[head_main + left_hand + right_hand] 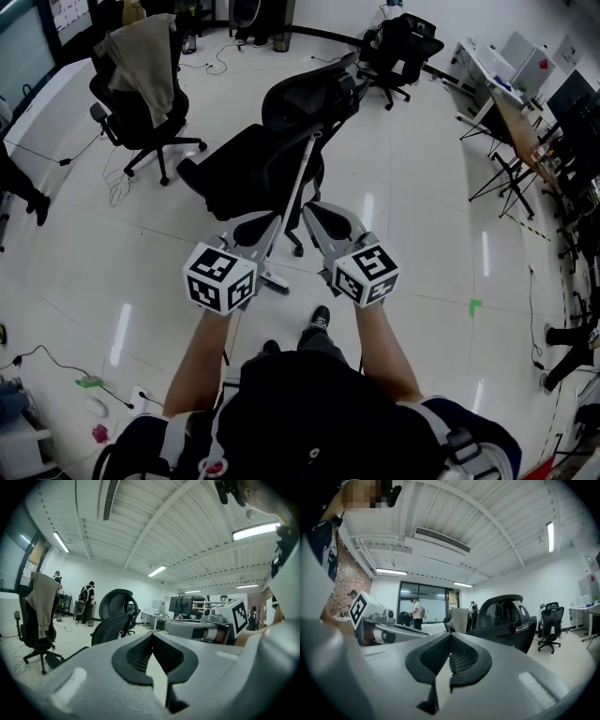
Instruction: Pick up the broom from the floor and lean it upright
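Observation:
A thin pale broom handle (302, 178) leans steeply against the back of a black office chair (272, 150). Its lower end runs down behind my left gripper, and the broom head is not clearly visible. Both grippers are held up side by side just in front of the chair, one on each side of the handle. My left gripper (275, 220) (152, 635) is shut with nothing between its pads. The right gripper (311, 208) (450, 634) is also shut and empty. The same chair (115, 616) (506, 618) stands close ahead in both gripper views.
A second chair with a beige jacket (141, 75) stands at the back left and a third chair (398, 47) at the back. Desks (525, 112) line the right side. Cables (56, 361) lie on the floor at the lower left. People (86, 602) stand at the room's far end.

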Tool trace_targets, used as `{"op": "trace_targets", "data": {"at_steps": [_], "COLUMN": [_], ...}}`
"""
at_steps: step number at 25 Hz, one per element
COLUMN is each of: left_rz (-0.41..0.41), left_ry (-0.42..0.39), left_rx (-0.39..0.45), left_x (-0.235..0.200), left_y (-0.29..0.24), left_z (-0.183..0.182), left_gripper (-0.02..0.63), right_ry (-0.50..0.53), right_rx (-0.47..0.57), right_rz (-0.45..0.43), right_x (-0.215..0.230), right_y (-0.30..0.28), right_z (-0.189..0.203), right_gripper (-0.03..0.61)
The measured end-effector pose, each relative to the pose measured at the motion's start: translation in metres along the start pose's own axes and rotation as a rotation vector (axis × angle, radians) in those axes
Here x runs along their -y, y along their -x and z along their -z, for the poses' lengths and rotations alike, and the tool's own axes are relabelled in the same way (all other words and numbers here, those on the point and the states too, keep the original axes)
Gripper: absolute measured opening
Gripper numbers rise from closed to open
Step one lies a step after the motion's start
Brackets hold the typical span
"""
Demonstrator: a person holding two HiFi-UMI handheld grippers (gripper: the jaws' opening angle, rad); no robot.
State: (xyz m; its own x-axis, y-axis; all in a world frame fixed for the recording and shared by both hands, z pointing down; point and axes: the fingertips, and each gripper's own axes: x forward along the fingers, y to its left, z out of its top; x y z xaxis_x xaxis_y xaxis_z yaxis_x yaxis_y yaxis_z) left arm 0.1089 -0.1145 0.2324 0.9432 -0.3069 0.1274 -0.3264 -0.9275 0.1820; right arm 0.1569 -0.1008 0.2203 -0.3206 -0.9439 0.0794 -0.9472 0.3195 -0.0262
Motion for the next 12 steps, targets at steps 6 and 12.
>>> {"op": "trace_targets", "data": {"at_steps": [6,12], "left_rz": [0.009,-0.004], "left_ry": [-0.017,-0.011], "left_rx": [0.002,-0.001], "left_x": [0.0091,0.0091], "left_y": [0.0028,0.0052], "left_z": [-0.0064,-0.0055], "left_gripper": [0.000,0.000], "right_ry": [-0.006,-0.023], "right_rx": [0.004,0.012], "right_rz": [0.007,0.021], "right_x": [-0.0051,0.0001], "right_y": [0.0068,0.0102], "right_z": [-0.0029,-0.0049], "right_gripper": [0.003,0.003]}}
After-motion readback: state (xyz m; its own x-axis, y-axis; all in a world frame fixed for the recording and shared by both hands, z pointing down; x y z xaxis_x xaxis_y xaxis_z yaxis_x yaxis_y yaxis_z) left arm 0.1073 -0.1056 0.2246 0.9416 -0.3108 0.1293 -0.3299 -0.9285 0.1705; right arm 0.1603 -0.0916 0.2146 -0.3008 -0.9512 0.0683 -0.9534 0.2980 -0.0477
